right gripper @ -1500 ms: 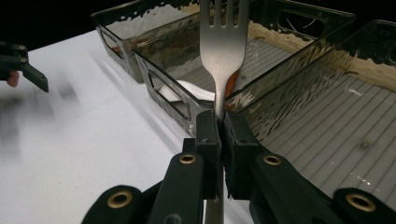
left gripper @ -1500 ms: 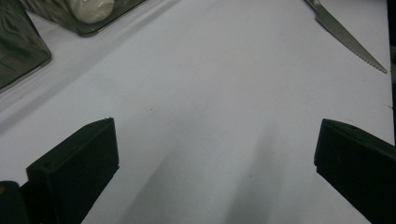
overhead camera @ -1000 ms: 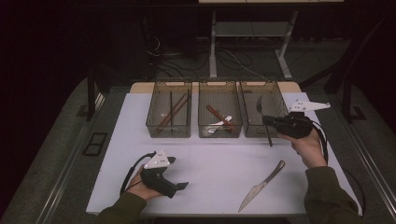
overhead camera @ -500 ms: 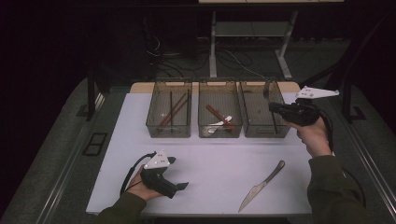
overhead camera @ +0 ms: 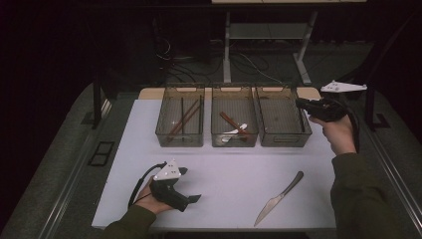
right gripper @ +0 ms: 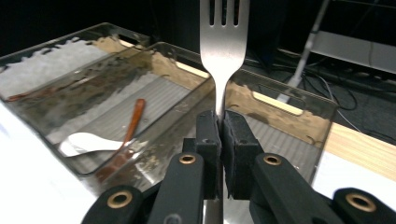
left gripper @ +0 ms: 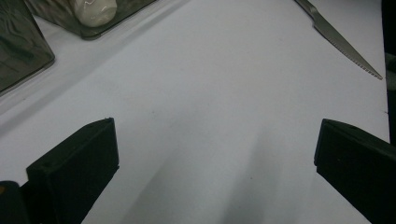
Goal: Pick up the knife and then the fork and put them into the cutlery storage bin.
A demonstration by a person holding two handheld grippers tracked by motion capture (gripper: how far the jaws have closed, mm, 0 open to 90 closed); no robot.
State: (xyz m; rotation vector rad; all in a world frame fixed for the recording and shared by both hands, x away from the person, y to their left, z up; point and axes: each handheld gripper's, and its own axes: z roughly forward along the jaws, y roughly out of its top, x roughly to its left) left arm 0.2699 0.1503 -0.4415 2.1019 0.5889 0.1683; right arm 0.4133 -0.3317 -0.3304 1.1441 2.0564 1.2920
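Sorting cutlery: this looks to be the step in hand, one piece carried to a bin and one left on the table [overhead camera: 234, 179].
Table: white top, three clear bins in a row at its far side.
Bins: left bin [overhead camera: 180, 119] holds brown sticks; middle bin [overhead camera: 234, 122] holds a white spoon and a brown piece; right bin [overhead camera: 282, 119] looks bare (glare hides part of its floor).
Right gripper [overhead camera: 303, 103]: raised beside the right bin, jaws clamped tight on a fork [right gripper: 223, 42] at its neck, tines pointing up and away over the bin.
Left gripper [overhead camera: 191, 199]: resting near the table's front edge, jaws spread wide with nothing between them.
Knife [overhead camera: 277, 198]: lying loose, front right.
Next move: probably lower the fork into the right bin, then release.
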